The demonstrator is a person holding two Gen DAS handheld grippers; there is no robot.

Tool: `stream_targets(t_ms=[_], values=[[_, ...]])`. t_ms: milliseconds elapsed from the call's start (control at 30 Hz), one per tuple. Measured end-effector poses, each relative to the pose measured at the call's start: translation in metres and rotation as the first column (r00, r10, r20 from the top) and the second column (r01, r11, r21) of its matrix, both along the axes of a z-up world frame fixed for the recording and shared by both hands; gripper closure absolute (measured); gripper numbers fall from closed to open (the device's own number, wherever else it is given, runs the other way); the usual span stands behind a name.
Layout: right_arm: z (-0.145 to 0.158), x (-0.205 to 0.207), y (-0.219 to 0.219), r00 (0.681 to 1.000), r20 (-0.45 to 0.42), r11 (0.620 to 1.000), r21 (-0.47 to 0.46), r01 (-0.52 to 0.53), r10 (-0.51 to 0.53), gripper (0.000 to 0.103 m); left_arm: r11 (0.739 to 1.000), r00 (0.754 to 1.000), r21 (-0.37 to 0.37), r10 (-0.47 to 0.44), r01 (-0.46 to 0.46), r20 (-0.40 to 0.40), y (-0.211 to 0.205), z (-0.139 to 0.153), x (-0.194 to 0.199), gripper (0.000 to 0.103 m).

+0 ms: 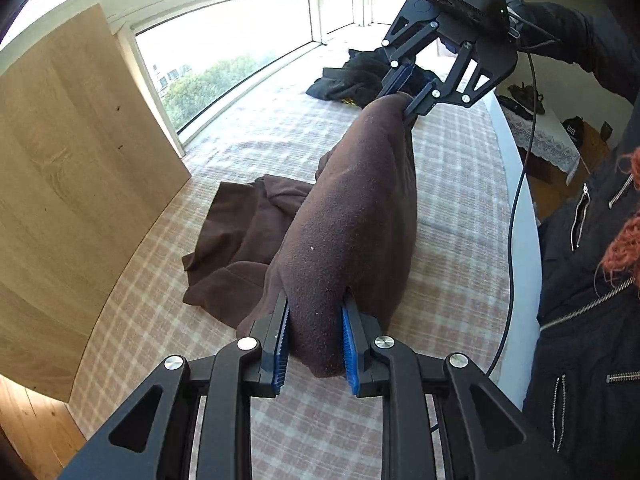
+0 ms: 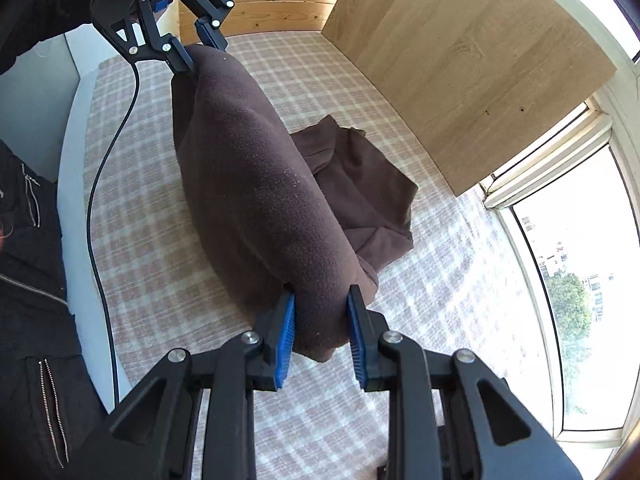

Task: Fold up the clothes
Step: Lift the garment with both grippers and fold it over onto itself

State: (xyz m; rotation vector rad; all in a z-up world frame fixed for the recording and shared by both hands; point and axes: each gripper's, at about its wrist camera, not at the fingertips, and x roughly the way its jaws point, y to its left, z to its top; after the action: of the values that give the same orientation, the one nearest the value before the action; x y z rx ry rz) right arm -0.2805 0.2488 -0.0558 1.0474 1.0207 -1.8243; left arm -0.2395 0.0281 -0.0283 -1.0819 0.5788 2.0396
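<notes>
A dark brown fleece garment [image 1: 352, 216] is stretched in the air between both grippers, above a checked bed cover [image 1: 448, 184]. My left gripper [image 1: 314, 320] is shut on one end of it. My right gripper [image 2: 322, 314] is shut on the other end; it also shows in the left wrist view [image 1: 408, 96]. The left gripper shows in the right wrist view [image 2: 196, 50]. The rest of the garment [image 2: 360, 184] lies crumpled on the cover below the held span.
A pile of black clothes [image 1: 352, 80] lies at the far end of the bed. A wooden panel [image 1: 72, 168] stands along one side by the window [image 1: 224, 64]. The person in a black jacket [image 1: 592, 280] stands at the other side. A black cable [image 2: 108, 184] hangs there.
</notes>
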Motion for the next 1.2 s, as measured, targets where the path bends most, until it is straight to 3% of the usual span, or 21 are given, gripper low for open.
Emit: stream_targets(t_ms=[133,333,433,600,700,867,1033,1133,1200], values=[[-0.025,-0.064,-0.013,0.998,0.060,1.000,0.018,0.014,-0.015,0.080,0.999,0.994,0.021,0.043,-0.045,0.099,-0.016,-0.032,-0.062,0.082],[-0.085,-0.139,-0.031,0.980,0.191,0.997,0.067,0.046,-0.058,0.080,0.994,0.958,0.055,0.074,-0.092,0.277,-0.034,-0.095,-0.127,0.078],[-0.106,-0.153,-0.038,0.970,0.236,0.993,0.110,0.035,-0.061,0.073,0.997,0.951,0.019,0.067,-0.076,0.301,-0.030,-0.122,-0.140,0.074],[-0.106,-0.163,-0.036,0.952,0.300,0.994,0.108,0.028,-0.059,0.073,0.999,0.965,0.026,0.036,-0.044,0.262,-0.033,-0.116,-0.135,0.073],[-0.105,-0.160,-0.038,0.956,0.290,0.993,0.116,0.013,-0.046,0.076,0.998,0.967,0.034,0.041,-0.051,0.251,-0.038,-0.113,-0.134,0.077],[-0.093,-0.139,-0.039,0.979,0.205,0.994,0.108,-0.022,-0.001,0.082,0.999,0.987,-0.026,0.036,-0.032,0.158,-0.030,-0.095,-0.116,0.082],[-0.035,-0.093,-0.017,0.995,0.100,1.000,0.021,0.011,-0.013,0.082,0.996,0.999,-0.079,0.038,-0.041,-0.039,-0.019,-0.032,-0.060,0.083],[0.006,-0.047,-0.002,0.999,0.004,0.999,-0.042,0.032,-0.032,0.082,0.990,0.983,-0.130,0.026,-0.050,-0.184,-0.001,0.005,-0.013,0.083],[0.027,-0.008,0.007,0.996,-0.066,0.995,-0.084,0.047,-0.053,0.082,0.979,0.954,-0.194,-0.001,-0.061,-0.301,0.018,0.021,0.025,0.083]])
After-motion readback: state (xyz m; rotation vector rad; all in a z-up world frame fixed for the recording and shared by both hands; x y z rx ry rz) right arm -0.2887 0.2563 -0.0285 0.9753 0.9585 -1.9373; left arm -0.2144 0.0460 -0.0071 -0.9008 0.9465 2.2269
